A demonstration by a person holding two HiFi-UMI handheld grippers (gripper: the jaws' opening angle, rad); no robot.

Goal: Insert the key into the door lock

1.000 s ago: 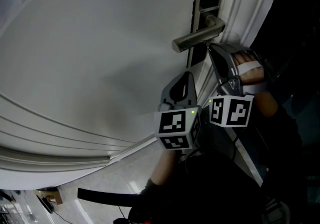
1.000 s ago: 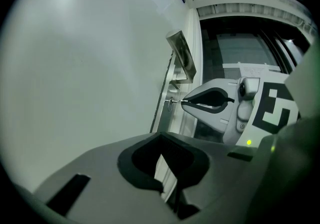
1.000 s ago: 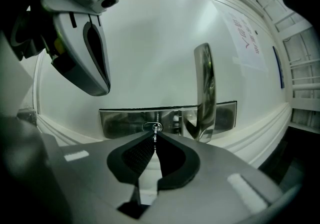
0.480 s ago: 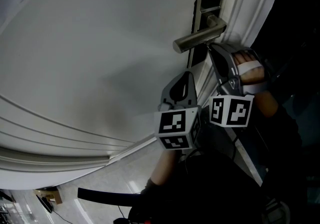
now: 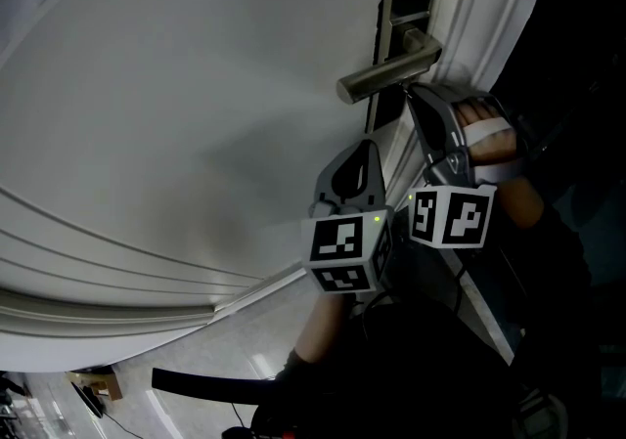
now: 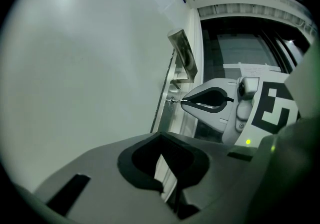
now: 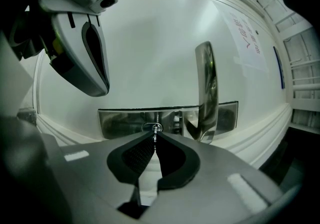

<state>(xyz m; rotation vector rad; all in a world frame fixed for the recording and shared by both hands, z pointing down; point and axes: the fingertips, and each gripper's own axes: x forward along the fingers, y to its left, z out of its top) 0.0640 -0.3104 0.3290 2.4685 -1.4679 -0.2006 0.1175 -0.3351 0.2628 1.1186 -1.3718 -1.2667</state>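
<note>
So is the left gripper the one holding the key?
No, the jaws of the right gripper pinch the key at the lock; the left gripper is shut on nothing.

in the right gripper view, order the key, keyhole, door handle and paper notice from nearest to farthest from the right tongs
1. key, gripped at the tips of the right tongs.
2. keyhole, just ahead of the tips.
3. door handle, off to the right.
4. paper notice, upper right, farthest.

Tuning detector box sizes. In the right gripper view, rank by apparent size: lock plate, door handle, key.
1. lock plate
2. door handle, nearer the camera, so flattered
3. key, tiny, held by right gripper
</note>
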